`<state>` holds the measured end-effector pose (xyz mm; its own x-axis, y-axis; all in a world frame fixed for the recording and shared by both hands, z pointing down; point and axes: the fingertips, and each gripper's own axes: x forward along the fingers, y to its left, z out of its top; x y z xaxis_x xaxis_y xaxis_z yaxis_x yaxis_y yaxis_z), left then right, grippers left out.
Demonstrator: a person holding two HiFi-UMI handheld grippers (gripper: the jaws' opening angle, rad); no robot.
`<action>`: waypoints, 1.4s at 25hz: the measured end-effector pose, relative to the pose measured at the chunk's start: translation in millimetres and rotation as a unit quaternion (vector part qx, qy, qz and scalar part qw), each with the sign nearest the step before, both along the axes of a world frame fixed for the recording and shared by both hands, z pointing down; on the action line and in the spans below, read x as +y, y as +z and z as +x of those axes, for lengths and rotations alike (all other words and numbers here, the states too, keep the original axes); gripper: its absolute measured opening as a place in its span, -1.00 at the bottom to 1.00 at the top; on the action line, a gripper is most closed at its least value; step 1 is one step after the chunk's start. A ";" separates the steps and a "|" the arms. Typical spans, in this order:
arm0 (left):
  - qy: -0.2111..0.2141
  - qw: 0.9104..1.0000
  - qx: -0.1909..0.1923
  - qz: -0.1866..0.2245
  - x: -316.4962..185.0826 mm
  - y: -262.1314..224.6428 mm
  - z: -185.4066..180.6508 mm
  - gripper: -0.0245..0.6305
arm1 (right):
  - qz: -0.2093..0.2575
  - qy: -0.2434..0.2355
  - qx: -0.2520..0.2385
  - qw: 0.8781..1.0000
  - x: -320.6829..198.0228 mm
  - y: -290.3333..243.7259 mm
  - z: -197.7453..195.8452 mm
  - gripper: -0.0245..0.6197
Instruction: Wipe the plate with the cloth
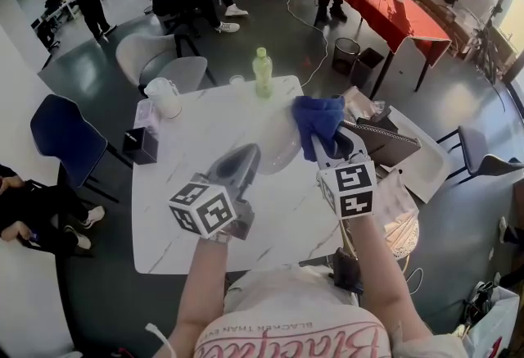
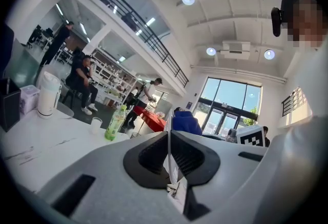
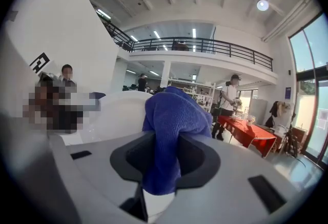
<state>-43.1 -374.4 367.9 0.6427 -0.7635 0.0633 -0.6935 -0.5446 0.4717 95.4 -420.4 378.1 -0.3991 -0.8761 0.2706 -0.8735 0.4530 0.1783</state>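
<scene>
Over table (image 1: pixel 180 153), right tool (image 1: pixel 322 150) clenches cloth (image 1: pixel 319 119) at plate (image 1: pixel 282 139) edge; left tool (image 1: pixel 250 153) pinches plate rim

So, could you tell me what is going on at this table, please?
A person stands at a white table with a gripper in each hand. The left gripper is shut on the rim of a white plate and holds it up by the edge. The right gripper is shut on a blue cloth, which is up at the plate. I cannot tell whether the cloth touches it.
</scene>
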 end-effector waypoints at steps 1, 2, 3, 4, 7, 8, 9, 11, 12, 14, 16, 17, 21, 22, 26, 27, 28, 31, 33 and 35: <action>0.000 1.000 -0.009 0.006 0.3 -0.4 -0.1 -0.87 | 0.004 0.008 -0.003 1.000 -0.7 -3.4 5.9 -0.61; 0.000 1.000 -0.022 0.015 0.7 -0.9 -0.4 -0.87 | 0.009 0.016 -0.006 1.000 -0.7 -6.7 11.7 -0.61; 0.002 0.999 -0.041 0.029 0.9 -1.4 -0.6 -0.87 | 0.013 0.022 -0.011 1.000 0.2 -9.6 16.9 -0.61; 0.003 0.997 -0.066 0.045 0.8 -2.1 -0.8 -0.87 | 0.015 0.026 -0.016 0.999 1.7 -12.1 21.2 -0.61; 0.005 0.979 -0.168 0.113 0.6 -5.3 1.2 -0.87 | 0.019 0.021 -0.033 0.999 10.7 -20.4 27.9 -0.61; 0.006 0.969 -0.206 0.140 1.4 -6.7 3.3 -0.87 | 0.021 0.015 -0.038 0.999 14.9 -23.9 28.0 -0.61; 0.008 0.956 -0.242 0.168 3.0 -8.0 6.0 -0.87 | 0.021 0.006 -0.041 0.999 19.5 -27.5 27.3 -0.61; 0.013 0.926 -0.307 0.218 7.6 -8.5 12.6 -0.87 | 0.018 -0.016 -0.049 0.998 29.0 -34.5 24.0 -0.61; 0.016 0.910 -0.338 0.240 10.1 -6.7 16.0 -0.87 | 0.015 -0.029 -0.055 0.998 33.4 -37.8 21.7 -0.61; 0.024 0.875 -0.395 0.279 15.5 -1.8 23.1 -0.87 | 0.008 -0.057 -0.065 0.996 41.1 -44.4 15.6 -0.61; 0.033 0.838 -0.445 0.315 20.9 1.9 30.1 -0.87 | 0.001 -0.088 -0.067 0.994 47.3 -50.8 6.6 -0.61; 0.038 0.819 -0.467 0.332 23.4 3.9 33.3 -0.87 | -0.002 -0.104 -0.063 0.993 49.8 -53.6 1.0 -0.61; 0.060 0.737 -0.545 0.396 30.4 12.1 46.3 -0.87 | -0.002 -0.164 -0.014 0.986 56.5 -59.4 -25.8 -0.61; 0.065 0.716 -0.560 0.411 31.5 13.6 49.5 -0.87 | 0.000 -0.178 0.005 0.984 57.8 -58.9 -33.5 -0.61; 0.083 0.635 -0.611 0.465 37.2 17.3 60.5 -0.87 | -0.004 -0.226 0.064 0.972 67.2 -48.3 -61.6 -0.61; 0.088 0.614 -0.624 0.475 39.3 19.4 62.7 -0.87 | -0.009 -0.233 0.070 0.970 69.4 -44.1 -65.3 -0.61; 0.095 0.594 -0.636 0.484 41.5 22.6 64.5 -0.87 | -0.017 -0.238 0.075 0.968 71.0 -38.9 -67.5 -0.61; 0.114 0.558 -0.652 0.500 48.4 33.6 66.7 -0.87 | -0.040 -0.246 0.082 0.965 71.3 -20.5 -66.0 -0.61; 0.116 0.551 -0.654 0.504 51.2 36.3 67.0 -0.87 | -0.050 -0.243 0.077 0.966 67.1 -12.9 -59.3 -0.61; 0.114 0.550 -0.655 0.506 51.8 35.9 67.0 -0.87 | -0.056 -0.233 0.073 0.968 60.9 -9.4 -50.2 -0.61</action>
<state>23.9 -322.6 403.7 0.6383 -0.7426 0.2030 0.0630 -0.2124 -0.9752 45.2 -359.4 368.7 -0.6934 -0.5725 0.4376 -0.5394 0.8150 0.2116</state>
